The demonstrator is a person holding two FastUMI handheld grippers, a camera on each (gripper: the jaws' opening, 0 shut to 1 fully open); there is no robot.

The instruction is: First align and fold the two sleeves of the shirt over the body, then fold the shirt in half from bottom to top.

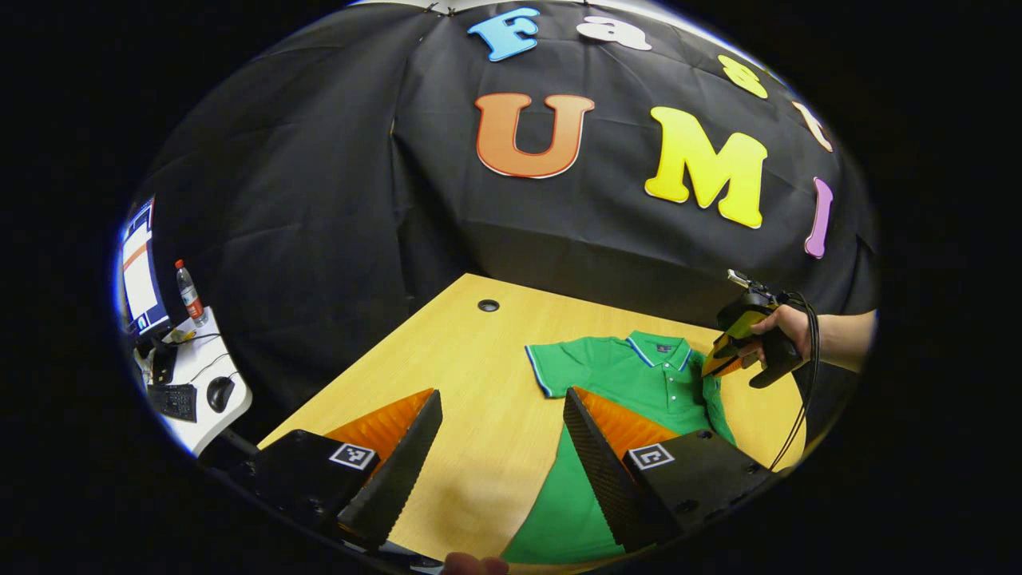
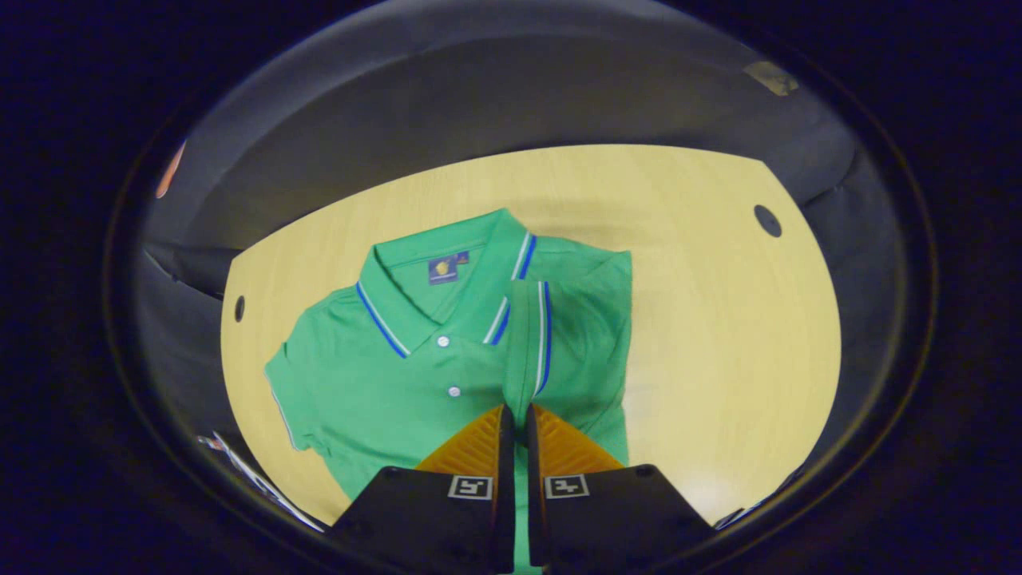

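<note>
Partly folded green shirt (image 2: 383, 375), collared.

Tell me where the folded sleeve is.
In the right gripper view, the sleeve lies over the shirt body, beside the collar, just ahead of the right tongs.

— What sits on the little white side desk (image 1: 209, 375)?
— A keyboard (image 1: 174, 400), a mouse (image 1: 219, 392) and a bottle (image 1: 190, 292) with a red cap. A bright screen (image 1: 140, 275) stands near them.
— And the big wooden table (image 1: 471, 359)?
— It has a small round hole (image 1: 488, 305) in it
</note>
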